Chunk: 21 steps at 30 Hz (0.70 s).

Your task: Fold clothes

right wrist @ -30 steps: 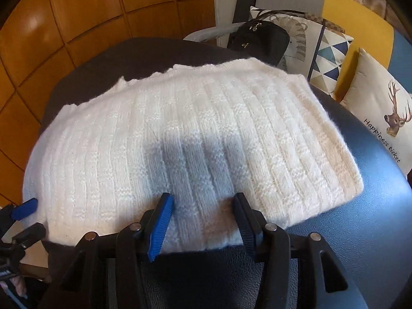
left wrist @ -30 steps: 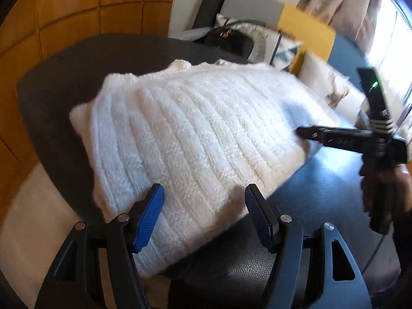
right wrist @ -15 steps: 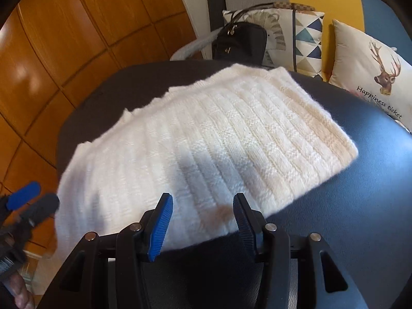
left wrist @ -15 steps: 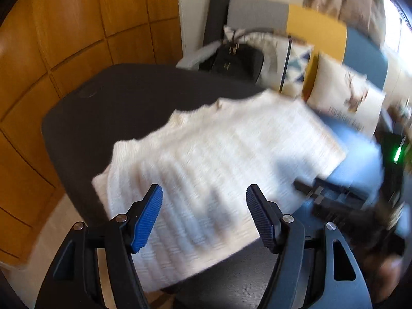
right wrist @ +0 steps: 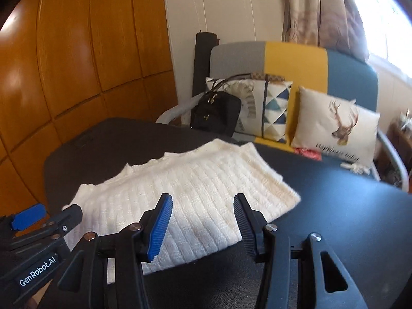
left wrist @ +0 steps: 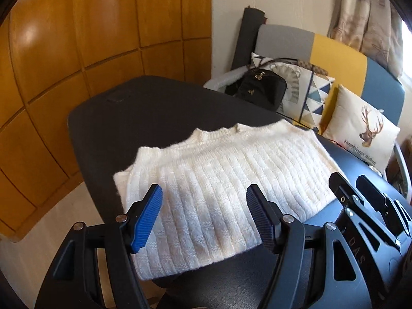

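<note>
- Wood panelling (left wrist: 77,51) fills the left of the room behind a dark desk (left wrist: 159,108), whose far corner is bare.
- Left gripper (left wrist: 204,217) hangs above the near edge of the desk, its jaws standing wide apart with nothing between the blue pads; only knit shows through the gap below.
- White ribbed sweater (left wrist: 226,180) lies folded into a flat rectangle on the near half of the desk, neckline toward the far side, its near left corner hanging slightly over the desk's edge.
- Right gripper (right wrist: 203,222) is likewise clear of the cloth, jaws apart and empty, just beside the left one over the sweater's near edge.
- Judging by the tidy packet, the fold looks nearly finished; what remains is probably a last halving or a squaring-up.
- To do that well, I would bring both grippers down on the near edge well apart from each other, pinch all layers together, and carry them evenly so the ribs stay parallel and the thick knit does not bunch.
- Black bag (right wrist: 216,113) sits on a grey, yellow and blue chair (right wrist: 296,59) past the desk, next to a triangle-patterned cushion (right wrist: 273,108).
- Deer cushion (right wrist: 334,126) and a curtain (right wrist: 322,10) close off the right, all well apart from the work.
</note>
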{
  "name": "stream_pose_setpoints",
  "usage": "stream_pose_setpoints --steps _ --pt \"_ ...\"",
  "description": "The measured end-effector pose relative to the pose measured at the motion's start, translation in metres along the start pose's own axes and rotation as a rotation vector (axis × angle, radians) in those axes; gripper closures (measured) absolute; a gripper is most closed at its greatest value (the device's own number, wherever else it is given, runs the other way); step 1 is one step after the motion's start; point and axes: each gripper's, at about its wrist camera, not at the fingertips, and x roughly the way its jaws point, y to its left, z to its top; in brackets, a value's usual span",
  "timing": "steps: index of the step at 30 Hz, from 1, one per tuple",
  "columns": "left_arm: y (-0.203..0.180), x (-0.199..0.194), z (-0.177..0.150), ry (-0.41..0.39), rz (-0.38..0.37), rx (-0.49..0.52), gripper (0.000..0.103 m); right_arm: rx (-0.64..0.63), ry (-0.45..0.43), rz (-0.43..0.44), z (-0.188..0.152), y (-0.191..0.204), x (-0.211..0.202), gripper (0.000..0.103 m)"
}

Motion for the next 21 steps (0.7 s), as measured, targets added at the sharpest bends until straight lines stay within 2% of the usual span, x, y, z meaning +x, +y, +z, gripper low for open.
stream_pose_setpoints --steps 7,21 --pt "0.003 -0.002 -0.001 0.014 -0.024 -0.02 0.032 0.008 0.069 0.066 -0.005 0.001 0.009 0.052" --pt "0.002 -0.002 -0.003 0.029 -0.049 -0.022 0.032 -0.027 0.08 0.074 -0.009 0.002 0.008 0.052"
